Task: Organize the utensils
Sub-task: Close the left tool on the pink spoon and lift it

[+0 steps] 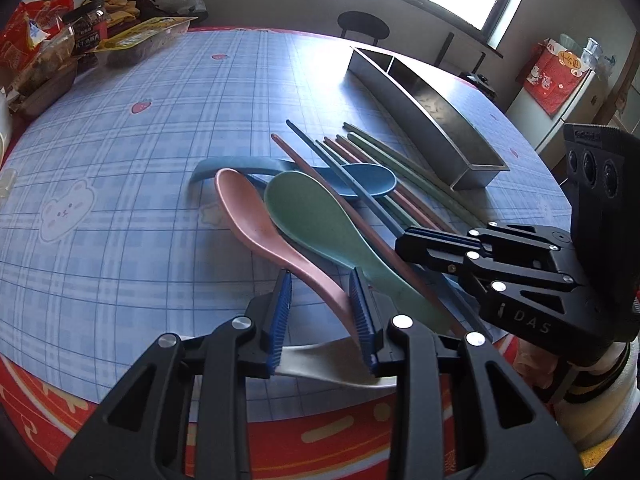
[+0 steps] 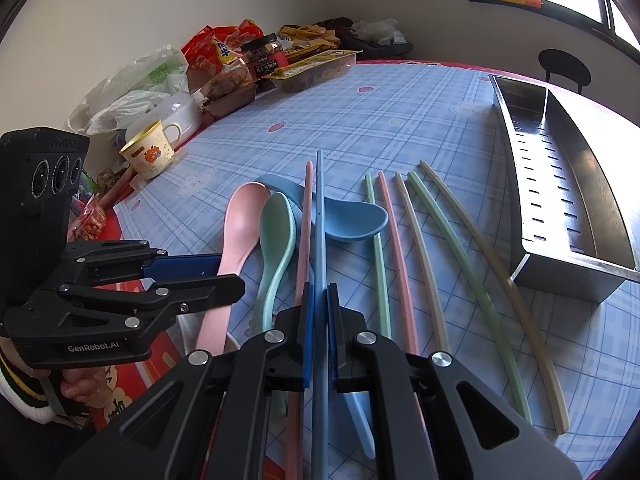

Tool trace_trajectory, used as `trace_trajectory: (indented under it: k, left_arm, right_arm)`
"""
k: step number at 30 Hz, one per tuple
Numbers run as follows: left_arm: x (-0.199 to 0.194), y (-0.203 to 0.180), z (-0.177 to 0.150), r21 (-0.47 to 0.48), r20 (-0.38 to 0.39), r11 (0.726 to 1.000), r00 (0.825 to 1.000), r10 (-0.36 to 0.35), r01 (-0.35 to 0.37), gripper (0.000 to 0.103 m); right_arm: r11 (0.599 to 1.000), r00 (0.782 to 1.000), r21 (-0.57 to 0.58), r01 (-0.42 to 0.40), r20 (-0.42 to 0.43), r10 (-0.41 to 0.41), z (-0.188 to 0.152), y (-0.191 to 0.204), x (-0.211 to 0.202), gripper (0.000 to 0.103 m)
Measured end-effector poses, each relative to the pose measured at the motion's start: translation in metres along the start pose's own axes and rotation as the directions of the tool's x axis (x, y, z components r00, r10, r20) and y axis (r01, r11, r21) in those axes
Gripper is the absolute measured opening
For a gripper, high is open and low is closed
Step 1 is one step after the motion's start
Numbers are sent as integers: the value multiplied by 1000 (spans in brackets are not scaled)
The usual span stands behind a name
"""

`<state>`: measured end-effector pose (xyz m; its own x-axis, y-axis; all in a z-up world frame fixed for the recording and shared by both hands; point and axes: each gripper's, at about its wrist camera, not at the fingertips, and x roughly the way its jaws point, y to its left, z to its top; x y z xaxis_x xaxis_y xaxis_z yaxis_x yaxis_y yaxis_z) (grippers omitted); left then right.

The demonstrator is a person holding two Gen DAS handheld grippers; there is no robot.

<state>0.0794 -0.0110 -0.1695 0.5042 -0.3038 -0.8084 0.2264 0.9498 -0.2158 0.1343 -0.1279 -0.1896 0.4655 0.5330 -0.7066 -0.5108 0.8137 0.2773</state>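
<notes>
On the blue checked tablecloth lie a pink spoon (image 1: 248,216) (image 2: 244,224), a green spoon (image 1: 312,216) (image 2: 276,232), a blue spoon (image 1: 364,180) (image 2: 352,220) and several coloured chopsticks (image 2: 420,248). My left gripper (image 1: 322,304) (image 2: 228,276) is open around the pink spoon's handle, which lies close to the right pad with a gap at the left pad. My right gripper (image 2: 319,308) (image 1: 404,242) is shut on the blue chopstick (image 2: 319,208) (image 1: 360,192), which rests across the blue spoon. A pink chopstick (image 2: 306,216) runs just left of it, outside the pads.
A long metal utensil holder (image 1: 400,92) (image 2: 560,280) with dividers stands to the right of the chopsticks. Food packets and jars (image 1: 60,52) (image 2: 248,60) crowd the far left corner, beside a mug (image 2: 150,154). A dark stool (image 1: 362,26) sits beyond the table. The table's red edge is near me.
</notes>
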Motion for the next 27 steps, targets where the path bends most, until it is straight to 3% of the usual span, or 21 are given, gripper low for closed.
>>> trace_trajectory:
  k: [4, 7, 9, 17, 27]
  left_arm:
    - [3, -4, -1, 17, 3, 1000, 1000, 12, -12, 32]
    - [-1, -1, -3, 1, 37, 999, 999, 40, -40, 16]
    - [-4, 3, -4, 2, 63, 996, 994, 84, -84, 11]
    - [-12, 24, -11, -66, 135, 995, 987, 82, -74, 11]
    - [-39, 45, -20, -164, 300, 986, 953, 44, 6, 11]
  right_arm:
    - [1000, 1000, 4, -6, 7, 6, 0, -1, -2, 7]
    - [1000, 1000, 11, -13, 15, 13, -1, -2, -3, 7]
    - [1000, 1000, 14, -15, 24, 15, -1, -3, -5, 7]
    - [999, 998, 19, -35, 49, 34, 0, -5, -10, 7]
    - [997, 994, 43, -58, 99, 54, -1, -10, -19, 7]
